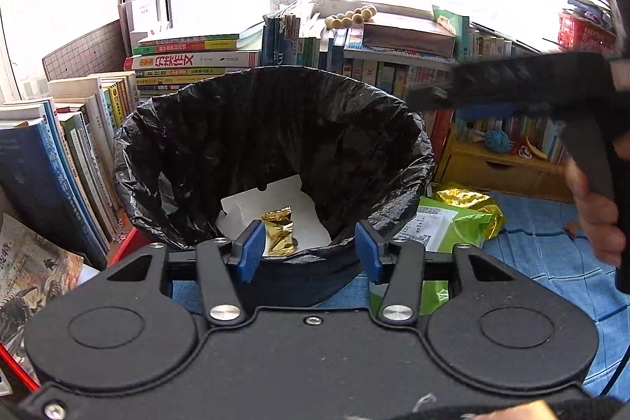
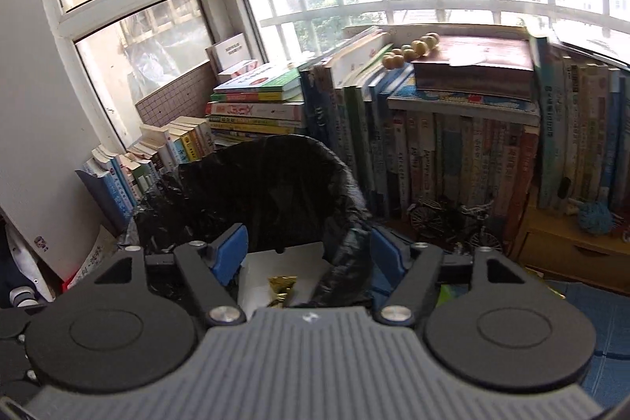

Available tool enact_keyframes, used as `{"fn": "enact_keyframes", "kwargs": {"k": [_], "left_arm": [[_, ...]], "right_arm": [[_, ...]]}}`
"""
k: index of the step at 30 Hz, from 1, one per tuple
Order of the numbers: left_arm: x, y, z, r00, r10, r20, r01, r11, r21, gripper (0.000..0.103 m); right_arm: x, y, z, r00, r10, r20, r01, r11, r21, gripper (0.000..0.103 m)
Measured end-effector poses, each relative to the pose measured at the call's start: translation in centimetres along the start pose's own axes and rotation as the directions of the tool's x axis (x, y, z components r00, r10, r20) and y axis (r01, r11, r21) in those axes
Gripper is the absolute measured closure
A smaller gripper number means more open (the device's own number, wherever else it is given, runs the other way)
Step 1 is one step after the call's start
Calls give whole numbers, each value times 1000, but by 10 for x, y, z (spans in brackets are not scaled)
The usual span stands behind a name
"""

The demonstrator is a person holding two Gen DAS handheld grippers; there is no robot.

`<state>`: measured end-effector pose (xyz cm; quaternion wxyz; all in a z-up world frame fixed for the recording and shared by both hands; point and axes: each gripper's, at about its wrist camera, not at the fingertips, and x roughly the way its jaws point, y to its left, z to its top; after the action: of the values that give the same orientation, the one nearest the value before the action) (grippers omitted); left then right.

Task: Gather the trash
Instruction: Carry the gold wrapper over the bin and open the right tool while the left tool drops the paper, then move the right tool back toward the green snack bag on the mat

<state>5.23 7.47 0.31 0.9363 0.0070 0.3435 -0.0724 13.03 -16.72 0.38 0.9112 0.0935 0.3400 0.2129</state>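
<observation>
Both the left gripper point(image 1: 311, 248) and right gripper point(image 2: 311, 254) gape wide, empty, over the black-lined bin point(image 1: 275, 128) at frame centre. One gold wrapper point(image 1: 278, 231) lies inside on one white box point(image 1: 275, 211). A green packet point(image 1: 453, 223) lies right of the bin, books point(image 1: 78, 144) crowding left.

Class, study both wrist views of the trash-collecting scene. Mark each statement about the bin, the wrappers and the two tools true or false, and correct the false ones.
1. The bin is lined with a black bag. True.
2. A gold wrapper lies inside the bin on a white carton. True.
3. The left tool is shut on a wrapper. False: its jaws stand open and hold nothing.
4. The green packet is inside the bin. False: it lies outside, on the blue mat beside the bin.
5. The right tool is open above the bin. True.
6. The bin is full to the rim. False: only the carton and wrapper show at its bottom.
</observation>
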Motion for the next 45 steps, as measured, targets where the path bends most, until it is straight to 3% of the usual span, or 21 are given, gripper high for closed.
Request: {"fn": "enact_keyframes", "kwargs": {"k": [4,10,22,24,25,27,29,31,38,45], "left_arm": [[2,1,0,1000,-11,3,11,1000,-1,55],[-1,-4,1,999,-36,-9,36,998,49,56],[6,-7,1,999,-45,-17,46,997,62,56],[7,-8,0,999,-45,-17,46,996,74,56],[8,-9,0,999,-43,-17,45,996,80,57],[10,-10,-1,998,-49,-29,52,995,82,62],[11,-10,-2,998,-51,-25,53,995,82,62],[11,-11,-2,999,-48,-25,50,995,82,62],[11,-11,-2,999,-49,-24,51,995,85,63],[11,-11,-2,999,-49,-22,51,995,85,63]], "right_arm": [[-6,-34,-18,995,-96,-3,96,993,69,19],[11,-75,-53,976,-183,-114,201,966,164,19],[74,-83,-101,926,-161,-342,239,950,200,15],[80,-83,-104,920,-139,-366,230,948,218,23],[81,-84,-105,920,-125,-372,224,946,234,41],[80,-84,-103,919,-108,-379,221,937,269,56],[74,-83,-101,924,-112,-366,223,934,278,82],[67,-83,-97,925,-130,-356,241,927,287,93],[25,-80,-70,969,-100,-227,174,926,335,96],[-22,-75,-27,996,-43,-78,70,919,389,97]]}}
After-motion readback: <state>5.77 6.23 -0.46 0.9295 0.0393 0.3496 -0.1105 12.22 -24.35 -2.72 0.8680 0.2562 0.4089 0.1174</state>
